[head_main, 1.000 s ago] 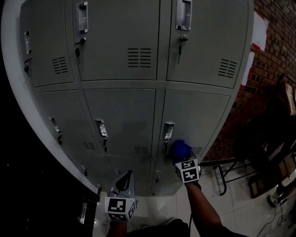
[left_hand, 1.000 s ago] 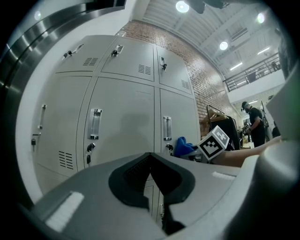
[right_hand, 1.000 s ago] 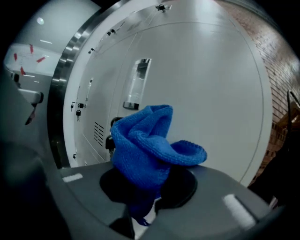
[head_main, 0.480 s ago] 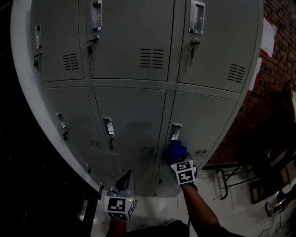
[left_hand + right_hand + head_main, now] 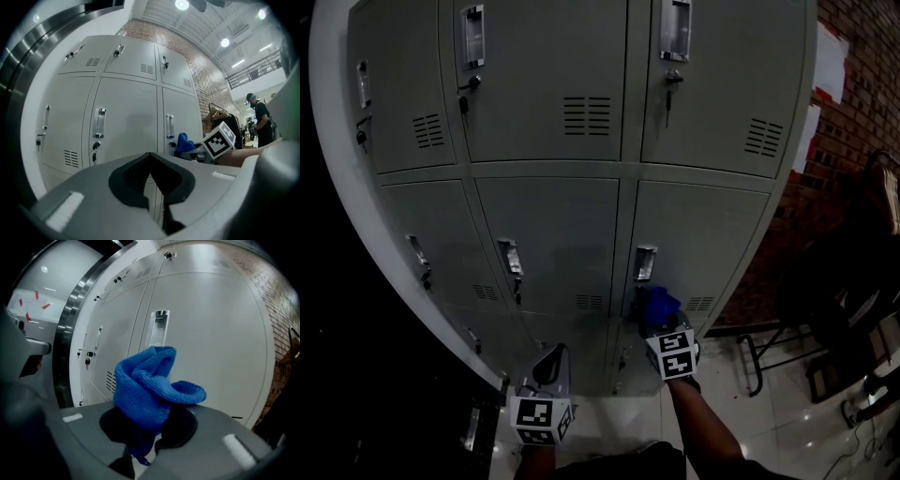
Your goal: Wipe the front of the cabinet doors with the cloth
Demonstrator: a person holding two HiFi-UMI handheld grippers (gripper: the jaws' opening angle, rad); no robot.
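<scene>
The grey cabinet is a block of lockers; its middle-row right door (image 5: 703,239) carries a recessed handle (image 5: 644,263). My right gripper (image 5: 659,323) is shut on a bunched blue cloth (image 5: 656,306), which it holds just below and right of that handle, at or very near the door face. In the right gripper view the cloth (image 5: 150,390) bulges out of the shut jaws, with the handle (image 5: 158,329) behind it. My left gripper (image 5: 551,364) hangs lower, in front of the bottom lockers, shut and holding nothing. The left gripper view shows the cloth (image 5: 183,142) beside the right gripper's marker cube (image 5: 219,139).
Keys hang from locks on the upper doors (image 5: 667,94). A brick wall (image 5: 853,112) stands to the right of the cabinet, with dark metal chair frames (image 5: 769,356) on the glossy tiled floor. A person (image 5: 260,123) stands far off.
The cloth slid left along the door, from right of the handle to just below it. The head camera swayed. The left gripper stayed put.
</scene>
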